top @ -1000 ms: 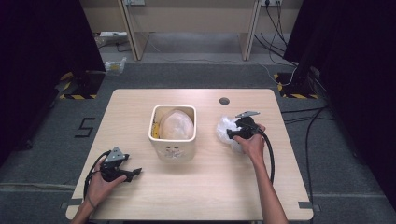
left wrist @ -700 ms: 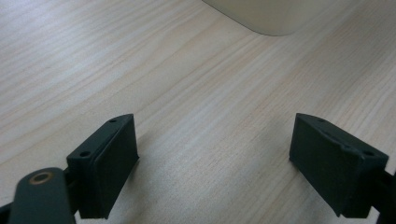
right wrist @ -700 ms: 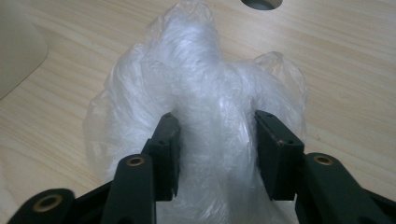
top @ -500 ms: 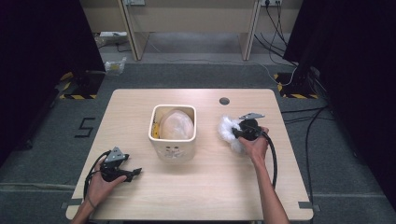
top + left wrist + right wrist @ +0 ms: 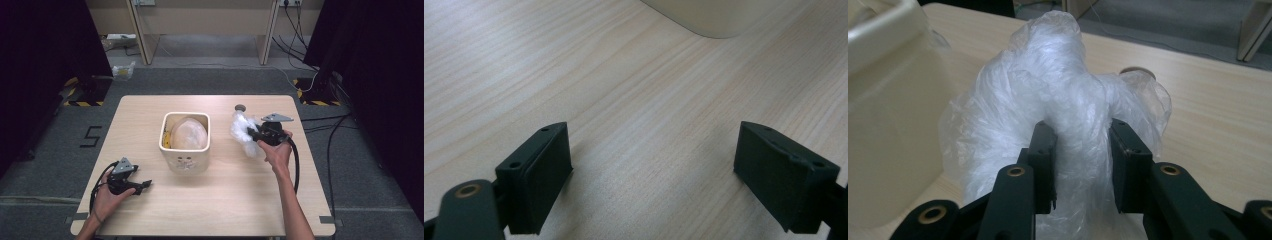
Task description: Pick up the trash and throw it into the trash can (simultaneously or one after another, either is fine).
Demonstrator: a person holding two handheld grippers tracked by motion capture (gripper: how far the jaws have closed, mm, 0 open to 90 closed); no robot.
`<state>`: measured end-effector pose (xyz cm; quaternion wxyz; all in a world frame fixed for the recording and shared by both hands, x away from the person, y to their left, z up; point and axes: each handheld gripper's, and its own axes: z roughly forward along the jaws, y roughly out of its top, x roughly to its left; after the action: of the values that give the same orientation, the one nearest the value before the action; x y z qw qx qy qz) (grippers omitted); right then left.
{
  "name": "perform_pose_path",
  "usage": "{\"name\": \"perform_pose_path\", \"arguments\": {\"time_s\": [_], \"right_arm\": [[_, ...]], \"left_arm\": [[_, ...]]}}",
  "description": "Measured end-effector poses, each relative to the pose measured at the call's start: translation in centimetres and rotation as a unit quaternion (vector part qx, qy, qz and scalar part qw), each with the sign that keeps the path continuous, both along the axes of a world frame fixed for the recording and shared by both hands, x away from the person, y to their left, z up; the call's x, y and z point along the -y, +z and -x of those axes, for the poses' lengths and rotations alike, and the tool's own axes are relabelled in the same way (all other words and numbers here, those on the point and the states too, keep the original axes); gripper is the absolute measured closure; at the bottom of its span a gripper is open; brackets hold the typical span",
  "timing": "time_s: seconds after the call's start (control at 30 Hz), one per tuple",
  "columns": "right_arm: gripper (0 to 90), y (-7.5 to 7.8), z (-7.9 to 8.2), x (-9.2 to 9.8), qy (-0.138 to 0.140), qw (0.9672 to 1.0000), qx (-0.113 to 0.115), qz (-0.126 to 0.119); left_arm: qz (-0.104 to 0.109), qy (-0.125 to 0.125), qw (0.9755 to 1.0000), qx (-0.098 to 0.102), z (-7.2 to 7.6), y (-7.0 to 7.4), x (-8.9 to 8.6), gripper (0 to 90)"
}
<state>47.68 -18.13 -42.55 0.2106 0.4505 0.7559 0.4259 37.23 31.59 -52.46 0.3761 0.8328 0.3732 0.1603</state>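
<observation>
A crumpled clear plastic bag hangs off the table at the right, pinched between the jaws of my right gripper, which have just been closing on it. A cream square bin with a pale bag lining bulging inside stands mid-table, to the bag's left; its wall shows in the right gripper view. My left gripper rests near the front left of the table, jaws wide apart over bare wood with nothing between them.
The light wooden table has a small dark round hole behind the bag. Black cables trail from both grippers. Grey floor, desk legs and cables lie beyond the far edge.
My right gripper has shut on the plastic bag and lifted it off the table, shifting slightly right. The left hand has stayed still.
</observation>
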Motion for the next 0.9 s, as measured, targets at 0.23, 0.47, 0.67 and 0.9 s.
{"name": "perform_pose_path", "arguments": {"time_s": [0.23, 0.47, 0.67, 0.9], "right_arm": [[67.5, 2.7, 0.7, -0.7, 0.017, 0.9994, 0.024, -0.016], [67.5, 5.1, 1.4, -1.4, 0.035, 0.9979, 0.045, -0.031], [67.4, 7.0, 1.9, -2.8, 0.060, 0.9954, 0.057, -0.047], [67.4, 8.2, 2.0, -4.5, 0.085, 0.9929, 0.066, -0.051]], "left_arm": [[0.000, 0.000, 1.0000, 0.000, 0.0, 0.0, 0.0, 14.2], [0.000, 0.000, 1.0000, 0.000, 0.0, 0.0, 0.0, 14.2], [0.000, 0.000, 1.0000, 0.000, 0.0, 0.0, 0.0, 14.2], [0.000, 0.000, 1.0000, 0.000, 0.0, 0.0, 0.0, 14.2]]}}
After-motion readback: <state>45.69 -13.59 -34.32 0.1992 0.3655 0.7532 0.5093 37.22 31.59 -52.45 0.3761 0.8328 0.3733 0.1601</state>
